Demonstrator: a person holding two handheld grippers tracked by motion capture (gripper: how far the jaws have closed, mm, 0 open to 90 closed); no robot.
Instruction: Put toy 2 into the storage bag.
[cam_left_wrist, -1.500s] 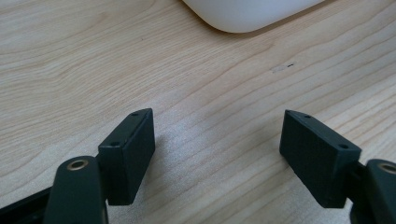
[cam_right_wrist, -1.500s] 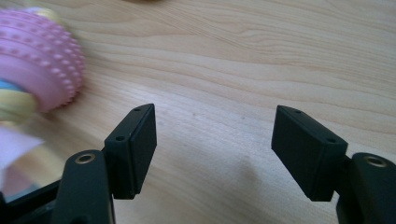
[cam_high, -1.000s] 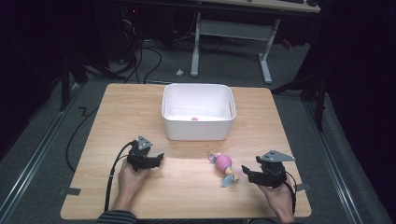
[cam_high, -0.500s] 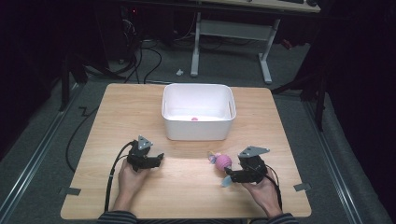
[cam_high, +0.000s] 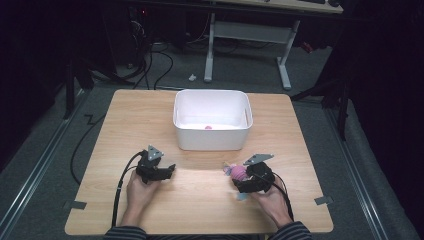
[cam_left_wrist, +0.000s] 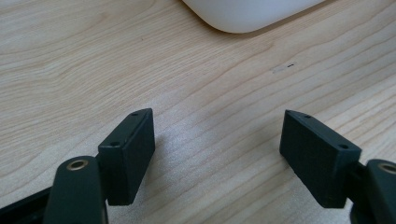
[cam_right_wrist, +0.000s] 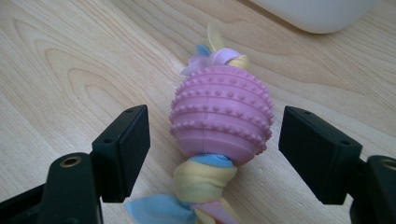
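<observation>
Two grippers are in my hands over the wooden bench (cam_high: 300, 150), and I take them from left to right. At the left, my left gripper (cam_high: 170, 171) sits low over bare wood, well apart from the toy. Its jaws stand wide apart with nothing between them; in the left gripper view I see plain wood grain in the gap, and a rounded corner of the white tub (cam_left_wrist: 247, 14) beyond the tips. My left hand (cam_high: 137, 192) holds it from the near edge, with its cable (cam_high: 120, 190) trailing back toward me.

Farther back, near the middle of the bench, stands the white tub, with a small pink thing (cam_high: 208, 127) lying on its floor; I cannot tell what that is.

To the right lies the pink knobbly ball toy (cam_right_wrist: 222, 116), resting on the bench in front of the tub's right half, near it but not touching. Pastel cloth strips (cam_right_wrist: 203, 179) of yellow, blue and lilac stick out at both ends of the ball. My right gripper (cam_right_wrist: 215, 154) straddles it: the ball sits between the jaws, roughly centred, with a clear gap of wood showing on each side, so neither pad (cam_right_wrist: 128, 149) presses on it. These jaws have just been opening and now stand wide, with the toy between them but not gripped. In the high view my right hand (cam_high: 272, 200) comes in from the near right edge.
</observation>
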